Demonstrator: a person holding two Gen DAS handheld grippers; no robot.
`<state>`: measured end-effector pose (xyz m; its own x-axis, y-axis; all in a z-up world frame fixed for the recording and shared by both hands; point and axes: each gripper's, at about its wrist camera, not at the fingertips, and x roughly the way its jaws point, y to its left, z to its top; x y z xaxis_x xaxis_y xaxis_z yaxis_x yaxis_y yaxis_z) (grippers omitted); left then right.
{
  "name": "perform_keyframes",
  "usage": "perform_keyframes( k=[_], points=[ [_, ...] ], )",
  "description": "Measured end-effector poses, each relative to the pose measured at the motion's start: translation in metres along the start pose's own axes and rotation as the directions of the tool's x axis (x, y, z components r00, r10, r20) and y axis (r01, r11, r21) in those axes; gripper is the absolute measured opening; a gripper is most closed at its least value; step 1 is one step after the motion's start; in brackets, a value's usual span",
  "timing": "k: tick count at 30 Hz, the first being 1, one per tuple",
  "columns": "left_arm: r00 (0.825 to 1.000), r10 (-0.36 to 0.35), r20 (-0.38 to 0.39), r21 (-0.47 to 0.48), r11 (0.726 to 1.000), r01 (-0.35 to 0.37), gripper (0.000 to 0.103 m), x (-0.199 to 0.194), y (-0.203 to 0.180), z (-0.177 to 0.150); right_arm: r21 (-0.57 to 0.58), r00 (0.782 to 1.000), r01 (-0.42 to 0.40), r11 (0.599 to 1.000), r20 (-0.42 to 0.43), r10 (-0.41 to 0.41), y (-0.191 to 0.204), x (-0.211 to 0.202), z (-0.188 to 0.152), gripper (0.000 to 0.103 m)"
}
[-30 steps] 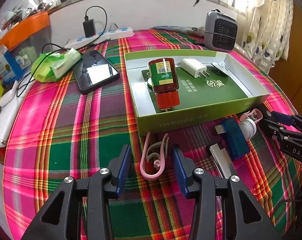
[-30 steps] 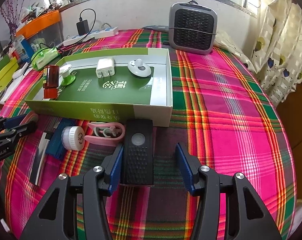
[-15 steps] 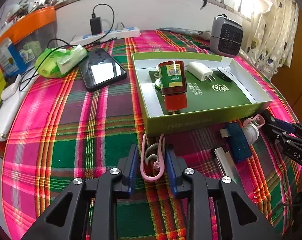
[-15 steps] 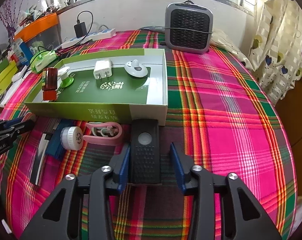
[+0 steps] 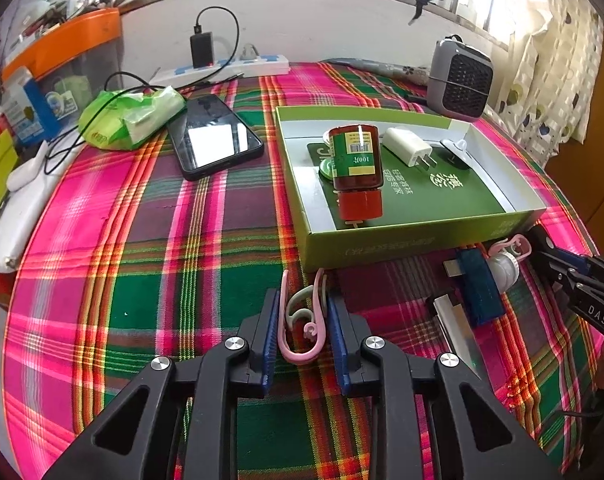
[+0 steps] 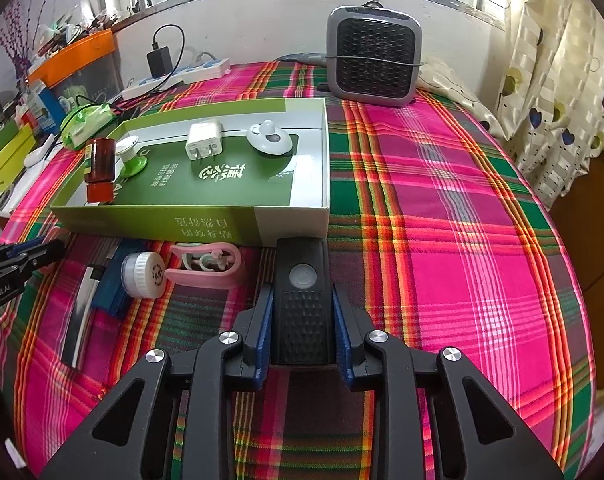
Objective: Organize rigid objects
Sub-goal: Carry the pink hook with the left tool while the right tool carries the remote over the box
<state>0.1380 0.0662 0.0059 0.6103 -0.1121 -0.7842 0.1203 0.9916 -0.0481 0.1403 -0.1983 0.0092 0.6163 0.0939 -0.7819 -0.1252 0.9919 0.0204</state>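
Covering the whole worktop (image 6: 442,208) is a plaid cloth, and on it we see the green box (image 6: 205,226) open, already holding a brown bottle (image 5: 356,168), a white plug (image 6: 204,140) and a small white disc (image 6: 269,139), with the front right part of its floor bare. In front of the box wall lie the loose things: a black remote (image 6: 303,304), a blue stick (image 5: 478,284) beside a silver strip (image 5: 456,332), a white cap (image 6: 143,274) and two pink clips (image 5: 304,320), one on each side. Our right hand-held gripper (image 6: 303,328) is pressed onto the remote's long sides near its near end; we judge it stiff and light, its ribbed shell unlikely to slip, and the side grip looks sound. Our left hand-held gripper (image 5: 304,332) pinches the left clip across its two arms; we judge thin springy plastic that may flex or twist out, so a hold low near the bend should serve best. The remote's far end touches or nearly touches the box wall, so we reckon it must lift before going forward. Open cloth lies wide to the right of the remote and to the left of the clip, and the two grippers stand well apart.
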Motion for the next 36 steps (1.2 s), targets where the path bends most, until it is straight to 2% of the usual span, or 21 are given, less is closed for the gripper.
perform_keyframes(
  k=[21, 36],
  points=[
    [0.997, -0.019, 0.072, -0.007, 1.0, 0.02, 0.022, -0.028, 0.0, 0.015, -0.007, 0.998, -0.006, 1.0, 0.067, 0.007, 0.002, -0.023, 0.007, 0.028],
    [0.994, -0.047, 0.097, -0.011, 0.999, 0.048, 0.022, -0.034, -0.003, 0.032, -0.023, 0.995, -0.013, 1.0, 0.097, 0.015, 0.002, -0.031, 0.022, 0.028]
  ],
)
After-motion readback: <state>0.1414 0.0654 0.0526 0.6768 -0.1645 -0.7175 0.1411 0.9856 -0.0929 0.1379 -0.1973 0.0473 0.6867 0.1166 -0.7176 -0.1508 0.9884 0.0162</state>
